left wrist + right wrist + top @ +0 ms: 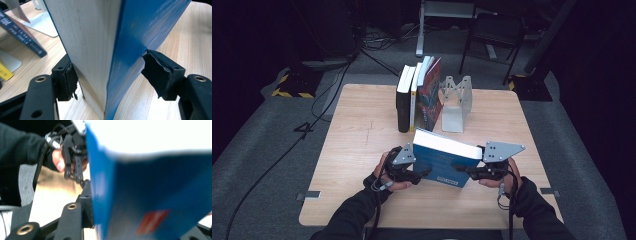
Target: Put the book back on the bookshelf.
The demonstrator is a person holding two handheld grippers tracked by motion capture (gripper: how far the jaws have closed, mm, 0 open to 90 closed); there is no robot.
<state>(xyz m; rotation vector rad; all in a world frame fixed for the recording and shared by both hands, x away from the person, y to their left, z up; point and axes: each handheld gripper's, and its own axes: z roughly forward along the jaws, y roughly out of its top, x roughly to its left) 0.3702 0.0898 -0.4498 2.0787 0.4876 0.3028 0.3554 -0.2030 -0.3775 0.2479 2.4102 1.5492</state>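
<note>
Thick blue-covered book (160, 195) blurred at close range in the right gripper view, its red label (152, 221) unreadable, its top and right side cut by the frame. Right black jaw almost wholly hidden behind that cover. In the left gripper view, book's upper part cropped by the top edge. Titles on the standing row of books (418, 95) too small to read.

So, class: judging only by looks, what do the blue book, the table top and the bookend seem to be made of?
Blue book: glossy card cover, going by its sheen, around a matt, cream paper page block. Table top: pale wood or wood-look laminate, with visible grain lines; which one cannot be told. Bookend: probably thin sheet metal, light grey and smooth, bent into an L with cut-outs.
</note>
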